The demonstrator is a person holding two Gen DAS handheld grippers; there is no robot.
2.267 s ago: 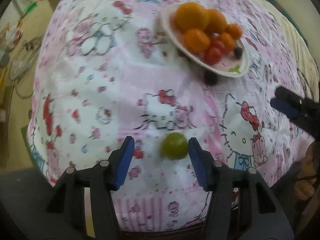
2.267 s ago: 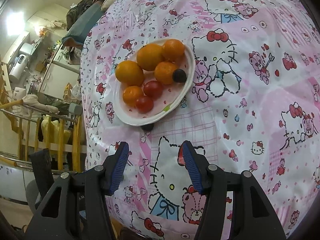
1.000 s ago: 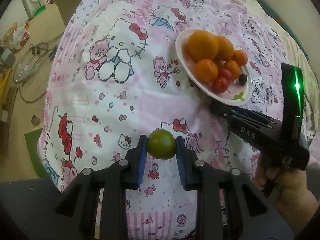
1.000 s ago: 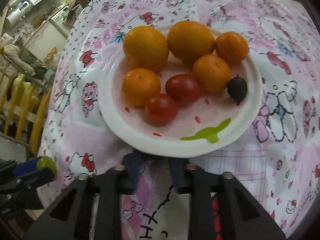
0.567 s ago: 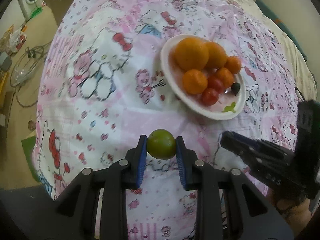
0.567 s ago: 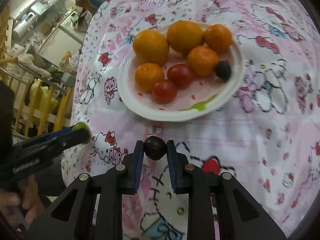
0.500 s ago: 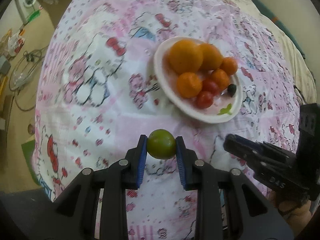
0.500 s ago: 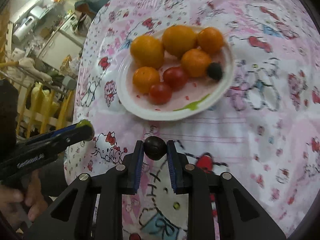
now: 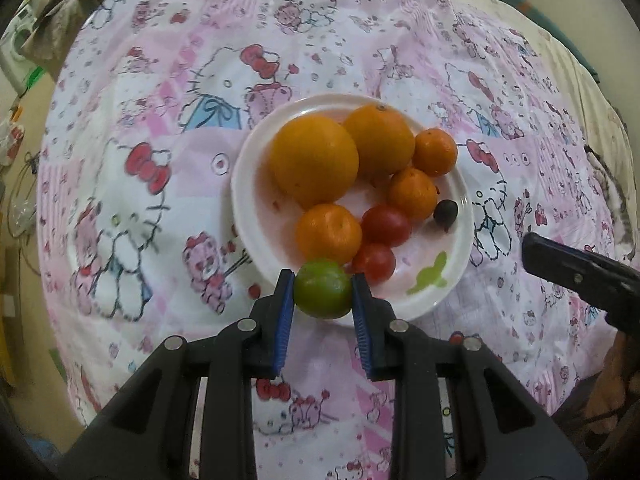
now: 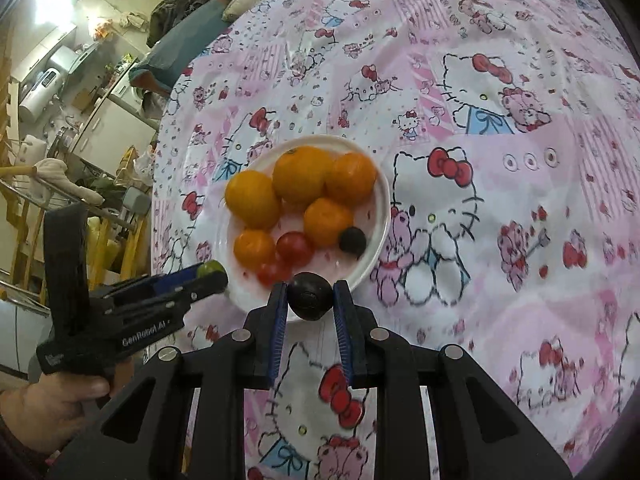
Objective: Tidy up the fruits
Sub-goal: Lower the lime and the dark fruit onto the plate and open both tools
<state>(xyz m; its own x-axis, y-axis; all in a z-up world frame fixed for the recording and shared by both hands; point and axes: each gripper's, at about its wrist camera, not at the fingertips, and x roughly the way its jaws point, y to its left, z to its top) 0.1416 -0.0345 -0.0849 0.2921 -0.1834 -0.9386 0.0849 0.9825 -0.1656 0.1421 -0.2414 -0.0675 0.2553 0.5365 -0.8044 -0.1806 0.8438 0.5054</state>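
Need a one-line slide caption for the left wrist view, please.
Left hand-held gripper holds a lime at the near rim of a plate of fruit.

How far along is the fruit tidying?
Nearly done. The plate already holds oranges, tomatoes and a dark berry. In hand: the left gripper grips a green lime at the plate's near rim, and the right gripper grips a dark fruit. Left: setting both down.

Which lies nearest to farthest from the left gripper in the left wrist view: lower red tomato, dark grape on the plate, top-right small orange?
1. Lower red tomato, just right of the left gripper.
2. Dark grape, at the plate's right rim.
3. Top-right small orange, at the far right.
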